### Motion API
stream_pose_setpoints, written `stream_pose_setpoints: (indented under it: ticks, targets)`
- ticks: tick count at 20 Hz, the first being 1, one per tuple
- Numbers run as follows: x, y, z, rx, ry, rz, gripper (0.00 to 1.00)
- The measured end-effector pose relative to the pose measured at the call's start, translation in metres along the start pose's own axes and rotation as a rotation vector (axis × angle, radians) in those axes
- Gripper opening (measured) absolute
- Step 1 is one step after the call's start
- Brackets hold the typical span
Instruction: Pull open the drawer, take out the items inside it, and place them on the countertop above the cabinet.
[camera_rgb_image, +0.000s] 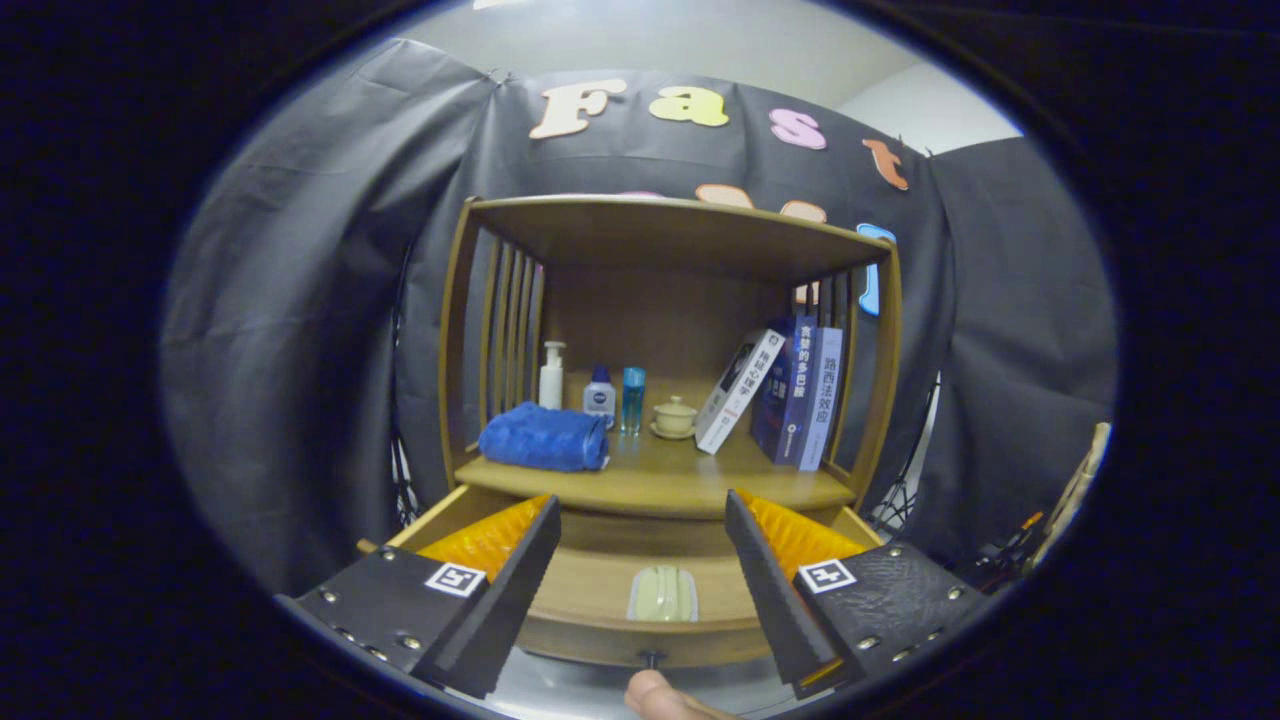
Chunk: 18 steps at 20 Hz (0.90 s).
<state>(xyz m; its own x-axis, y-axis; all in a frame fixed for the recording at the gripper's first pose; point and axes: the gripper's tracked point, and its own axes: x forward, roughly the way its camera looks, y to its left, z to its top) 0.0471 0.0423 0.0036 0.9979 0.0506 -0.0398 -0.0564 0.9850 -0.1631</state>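
Gripper hovers with its two fingers spread wide apart, nothing held between them, poised over the pulled-out drawer. So the opening step looks done: the drawer stands well out from the cabinet, its small knob showing on the front panel just below the fingers, and a fingertip of a person sits right beneath that knob.

Between the fingers, down on the drawer floor, lies the one item that can be seen inside, a pale, rounded object, untouched for now. Whether anything else sits in the drawer is hidden behind the fingers.

Beyond the fingers comes the countertop above the drawer, and it is already busy: a folded blue towel ahead and to the left, a white pump bottle, a small blue-capped bottle and a tall blue bottle behind it, a little lidded cup straight ahead, and leaning books ahead to the right. There is bare wood in front of the cup.

The judgement, then: opening done, taking out and placing still to come, starting with a descent onto the pale object.
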Motion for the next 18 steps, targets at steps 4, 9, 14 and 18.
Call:
stream_pose_setpoints:
  ticks: [4, 9, 14, 18]
  targets:
    - [0.031, 0.001, 0.013, 0.073, 0.079, 0.006, 0.98]
    - [0.073, -0.015, -0.011, 0.213, 0.260, -0.018, 0.99]
    - [0.104, -0.040, -0.085, 0.154, 0.544, -0.072, 1.00]
    - [0.113, -0.045, -0.122, 0.064, 0.687, -0.074, 1.00]
